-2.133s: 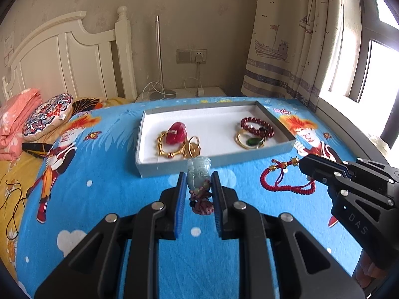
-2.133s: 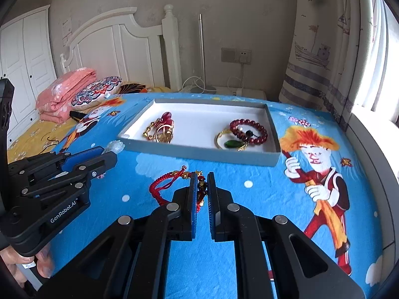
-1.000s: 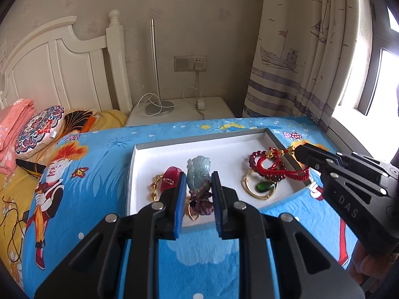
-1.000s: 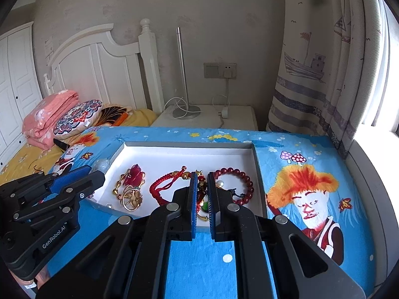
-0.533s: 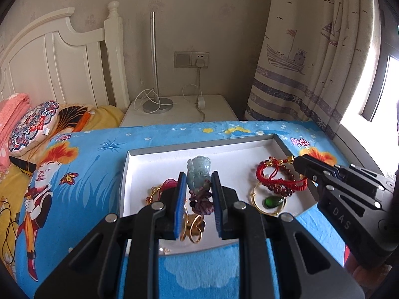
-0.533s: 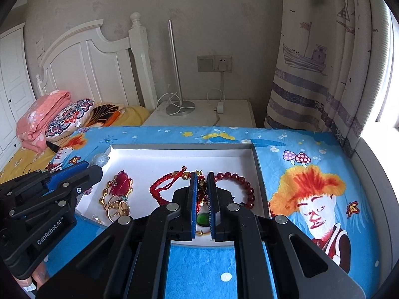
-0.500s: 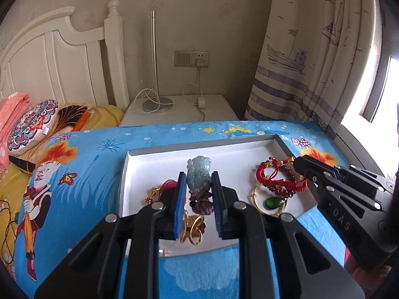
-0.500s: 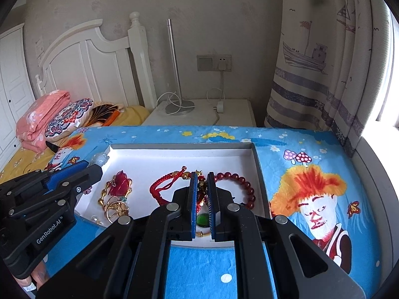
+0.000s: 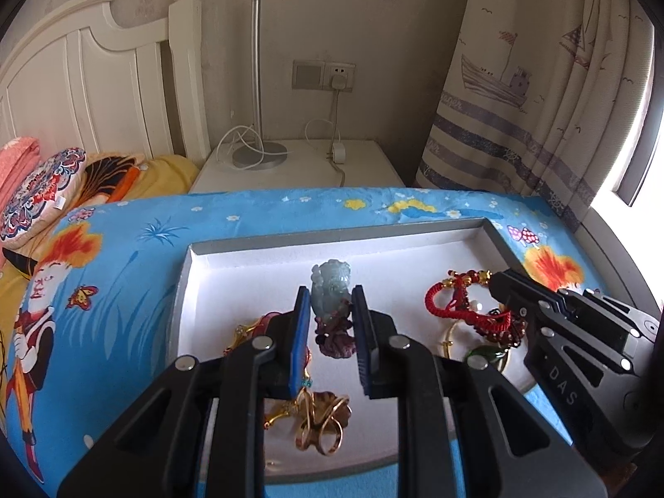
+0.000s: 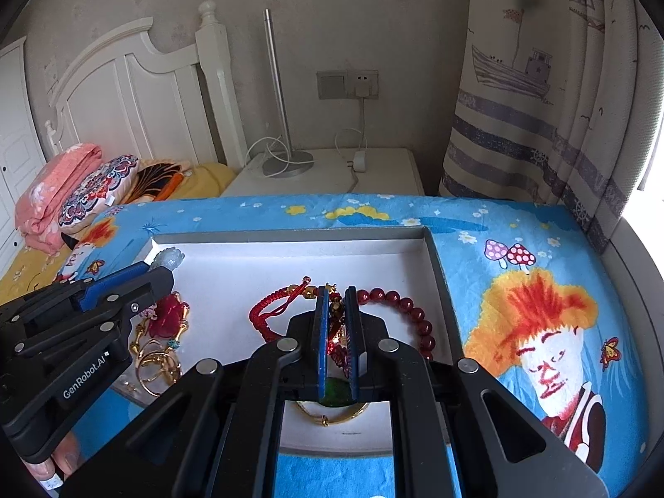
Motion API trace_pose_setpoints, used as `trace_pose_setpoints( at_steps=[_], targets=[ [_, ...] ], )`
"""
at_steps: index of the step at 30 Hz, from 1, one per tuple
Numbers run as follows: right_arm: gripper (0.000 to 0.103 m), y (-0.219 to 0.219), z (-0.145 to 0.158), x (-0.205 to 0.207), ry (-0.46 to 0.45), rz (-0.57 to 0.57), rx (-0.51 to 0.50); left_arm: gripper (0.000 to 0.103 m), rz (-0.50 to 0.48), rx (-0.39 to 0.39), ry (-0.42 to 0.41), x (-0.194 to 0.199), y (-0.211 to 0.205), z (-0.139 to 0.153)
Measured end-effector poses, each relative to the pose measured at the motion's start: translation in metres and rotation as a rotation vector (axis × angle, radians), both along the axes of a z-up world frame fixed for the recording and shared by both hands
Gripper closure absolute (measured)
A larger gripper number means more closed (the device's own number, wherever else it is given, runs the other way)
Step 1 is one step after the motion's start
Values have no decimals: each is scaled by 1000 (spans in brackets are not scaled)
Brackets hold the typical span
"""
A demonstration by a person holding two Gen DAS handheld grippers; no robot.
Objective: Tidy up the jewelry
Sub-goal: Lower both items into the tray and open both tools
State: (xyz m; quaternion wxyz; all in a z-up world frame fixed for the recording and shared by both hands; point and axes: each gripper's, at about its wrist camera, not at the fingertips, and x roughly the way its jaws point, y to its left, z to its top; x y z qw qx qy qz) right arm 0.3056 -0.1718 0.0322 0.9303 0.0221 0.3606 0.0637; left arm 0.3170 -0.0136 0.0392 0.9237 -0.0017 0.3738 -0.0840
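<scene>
Pale green carved jade pendant (image 9: 330,286) sits upright, pinched in my left gripper (image 9: 330,323) fingers over the white tray (image 9: 257,255); right gripper (image 10: 335,332) clamps the red cord bracelet (image 10: 278,309) alongside, both needing lowering.

Two claws show: the left claw (image 9: 331,323) and the right claw (image 10: 335,332). One white tray (image 9: 332,237) lies at the centre of the frame. One pale green carved pendant (image 9: 330,286), one red cord bracelet (image 10: 274,311), one dark red bead bracelet (image 10: 408,315). One lamp (image 9: 257,83) stands at the upper centre, one curtain (image 9: 539,83) at the upper right.
</scene>
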Motion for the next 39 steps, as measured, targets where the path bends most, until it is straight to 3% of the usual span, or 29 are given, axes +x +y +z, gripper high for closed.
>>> trace_pose_setpoints(
  at_steps=[15, 39],
  targets=[
    [93, 9, -24, 21, 44, 1, -23, 83, 4, 18, 32, 16, -1, -21],
    [92, 20, -29, 29, 51, 6, -64, 83, 3, 30, 42, 22, -3, -29]
  ],
)
